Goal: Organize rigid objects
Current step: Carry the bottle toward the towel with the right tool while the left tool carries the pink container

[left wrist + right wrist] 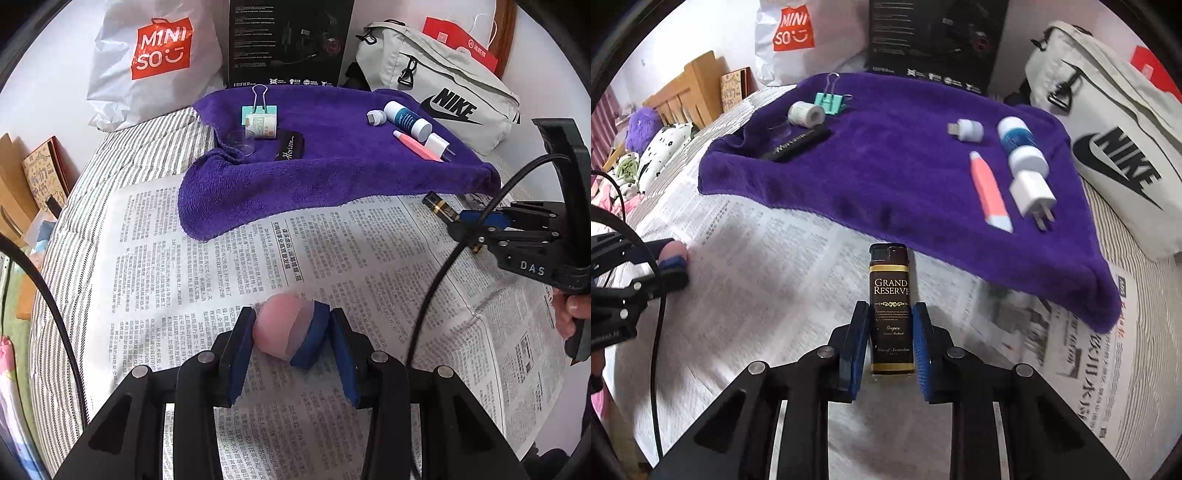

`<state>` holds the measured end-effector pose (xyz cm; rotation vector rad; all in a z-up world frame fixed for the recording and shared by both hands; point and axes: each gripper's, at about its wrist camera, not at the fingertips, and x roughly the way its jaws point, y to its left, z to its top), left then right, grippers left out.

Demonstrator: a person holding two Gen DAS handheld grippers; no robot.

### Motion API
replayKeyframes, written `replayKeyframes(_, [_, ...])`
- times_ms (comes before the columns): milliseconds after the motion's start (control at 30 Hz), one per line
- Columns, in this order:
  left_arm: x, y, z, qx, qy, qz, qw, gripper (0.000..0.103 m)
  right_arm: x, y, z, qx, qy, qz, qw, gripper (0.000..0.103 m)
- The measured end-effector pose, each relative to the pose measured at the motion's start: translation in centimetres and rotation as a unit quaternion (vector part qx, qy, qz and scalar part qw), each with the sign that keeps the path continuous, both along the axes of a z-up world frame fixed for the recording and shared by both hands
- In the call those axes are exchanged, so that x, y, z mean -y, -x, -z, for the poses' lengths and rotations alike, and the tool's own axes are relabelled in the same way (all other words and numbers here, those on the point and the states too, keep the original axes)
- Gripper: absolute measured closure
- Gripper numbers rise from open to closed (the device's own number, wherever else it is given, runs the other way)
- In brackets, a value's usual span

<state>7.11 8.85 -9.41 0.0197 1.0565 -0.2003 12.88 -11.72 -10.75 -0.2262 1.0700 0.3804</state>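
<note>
On newspaper (775,258) before purple towel (886,147): right gripper (891,332) pinching brown lighter (889,295) (label reads Grand Reserve). Left gripper (291,332) clamped on pink-and-blue object (284,325), resting on paper.

A white Miniso bag (147,59), a black Edifier box (288,40) and a grey Nike bag (454,92) stand along the far edge (box between the bags). Newspaper (332,258) covers striped bedding (122,155).
</note>
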Motion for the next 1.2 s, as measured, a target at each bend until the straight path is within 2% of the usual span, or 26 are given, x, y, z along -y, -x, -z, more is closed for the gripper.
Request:
replayKeyframes(567, [0.4, -0.3, 0.2, 0.003, 0.000, -0.002, 1.0000, 0.064, -0.4, -0.7, 0.2, -0.010, 0.008, -0.013, 1.000, 0.078])
replayKeyframes(767, [0.4, -0.7, 0.1, -0.013, 0.001, -0.009, 0.9999, 0.064, 0.2, -1.2, 0.1, -0.027, -0.013, -0.020, 0.999, 0.079])
replayKeyframes(900, [0.1, -0.4, -0.4, -0.019, 0.011, -0.015, 0.9996, 0.064, 1.0, -0.7, -0.2, -0.048, -0.048, -0.026, 0.997, 0.080])
replayKeyframes(1200, [0.3, 0.0, -1.7, -0.013, 0.015, -0.014, 0.9997, 0.064, 3.1, 0.6, -1.5, -0.035, -0.052, -0.011, 0.998, 0.080])
